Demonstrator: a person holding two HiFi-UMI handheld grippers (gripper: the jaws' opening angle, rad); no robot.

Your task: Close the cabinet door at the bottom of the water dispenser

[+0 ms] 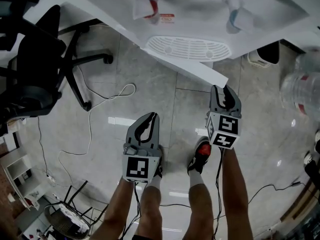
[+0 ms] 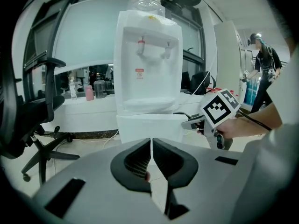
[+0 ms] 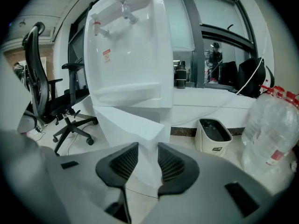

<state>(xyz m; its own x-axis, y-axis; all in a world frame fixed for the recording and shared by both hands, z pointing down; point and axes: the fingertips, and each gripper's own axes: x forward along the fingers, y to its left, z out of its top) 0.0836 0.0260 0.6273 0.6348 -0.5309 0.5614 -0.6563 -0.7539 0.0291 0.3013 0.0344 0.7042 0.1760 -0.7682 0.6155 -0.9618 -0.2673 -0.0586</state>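
The white water dispenser (image 1: 190, 14) (image 2: 148, 69) (image 3: 131, 50) stands ahead of me. Its bottom cabinet door (image 1: 200, 71) (image 2: 149, 127) (image 3: 131, 125) hangs open, swung out toward me. My right gripper (image 1: 223, 90) (image 3: 148, 153) is at the door's free edge, and the white panel fills the gap between its jaws, which are shut on it. In the left gripper view it shows at the door's right edge (image 2: 194, 122). My left gripper (image 1: 150, 116) (image 2: 151, 146) hangs lower and to the left, away from the door, shut with nothing between its jaws.
A black office chair (image 1: 40, 59) (image 2: 28, 120) (image 3: 51, 101) stands to the left, with cables (image 1: 100, 99) trailing on the tile floor. A large water bottle (image 1: 300, 84) (image 3: 271, 129) and a small white bin (image 1: 265, 54) (image 3: 212, 134) sit to the right. A person (image 2: 264, 73) stands far off.
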